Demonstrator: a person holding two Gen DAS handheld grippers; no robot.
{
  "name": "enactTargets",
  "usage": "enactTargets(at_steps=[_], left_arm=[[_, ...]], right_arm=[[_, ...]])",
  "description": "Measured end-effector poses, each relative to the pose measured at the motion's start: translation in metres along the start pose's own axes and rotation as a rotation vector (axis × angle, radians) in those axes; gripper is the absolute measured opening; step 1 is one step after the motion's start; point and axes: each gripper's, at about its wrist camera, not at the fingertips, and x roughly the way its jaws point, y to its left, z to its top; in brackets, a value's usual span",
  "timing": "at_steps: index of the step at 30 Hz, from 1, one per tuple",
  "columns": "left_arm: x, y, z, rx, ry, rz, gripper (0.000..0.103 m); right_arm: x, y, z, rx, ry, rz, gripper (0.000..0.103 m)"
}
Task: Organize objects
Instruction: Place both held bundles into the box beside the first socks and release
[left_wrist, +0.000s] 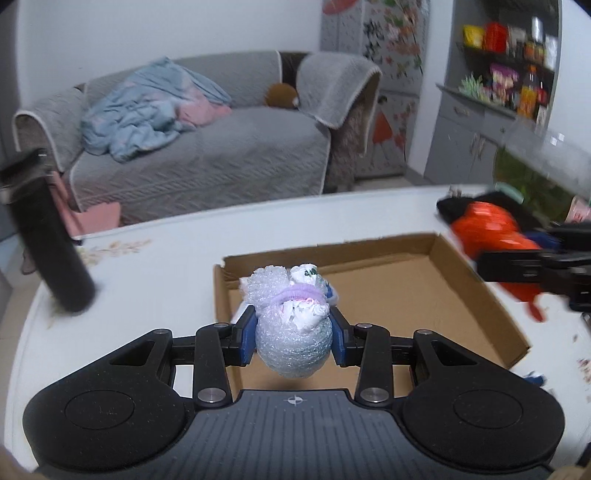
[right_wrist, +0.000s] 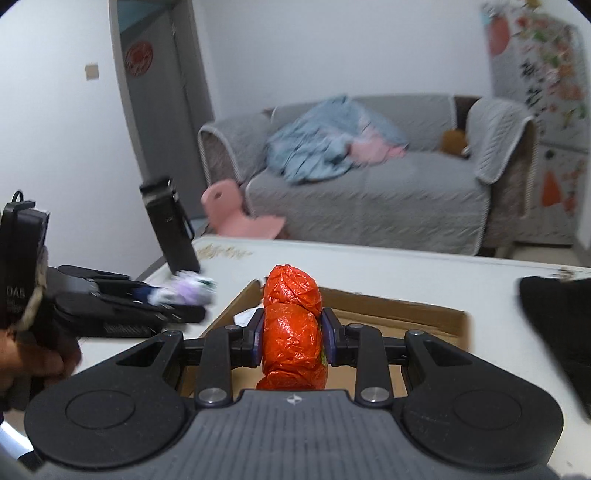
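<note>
Gripping a foam-wrapped bundle (left_wrist: 293, 332), the left gripper (left_wrist: 293, 341) has its blue pads (left_wrist: 248, 341) pressed against both sides of the rounded lower part. The bundle's top, cinched with a purple band, sticks up past the fingertips. Ahead of and beneath those fingers lies a shallow cardboard tray (left_wrist: 480, 295) on the white table (left_wrist: 155, 280), and the bundle hangs above the tray's near left corner, clear of its floor.

The right gripper (right_wrist: 293, 341) is clamped on an orange plastic-wrapped package (right_wrist: 291, 328), which stands upright between the fingers and rises well above them. Beyond these fingers the same tray (right_wrist: 399, 308) shows its far wall. The package seems to be held over the tray's near edge, though motion blur makes that hard to settle.

To the left of the left fingers a dark cylindrical object (left_wrist: 51, 240) leans on the table. Far ahead of both pairs of fingers stands a grey sofa (left_wrist: 207, 147) with a blue blanket (left_wrist: 147, 110) heaped on it.
</note>
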Motion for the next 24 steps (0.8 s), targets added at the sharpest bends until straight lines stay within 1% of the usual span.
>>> enactTargets(at_steps=[2, 5, 9, 17, 24], left_arm=[[0.018, -0.002, -0.003, 0.015, 0.031, -0.003, 0.046], [0.04, -0.002, -0.009, 0.039, 0.065, 0.02, 0.046], [0.062, 0.001, -0.02, 0.057, 0.099, 0.028, 0.046], [0.082, -0.003, -0.034, 0.095, 0.144, 0.028, 0.046], [0.087, -0.005, -0.036, 0.106, 0.149, 0.052, 0.047]], right_arm=[[0.025, 0.0, 0.002, 0.0, 0.049, 0.013, 0.028], [0.059, -0.001, 0.0, 0.006, 0.117, 0.014, 0.028], [0.088, -0.006, -0.006, 0.043, 0.185, 0.015, 0.028], [0.115, 0.01, -0.012, 0.023, 0.281, 0.019, 0.028], [0.122, 0.01, -0.016, 0.032, 0.319, 0.007, 0.028]])
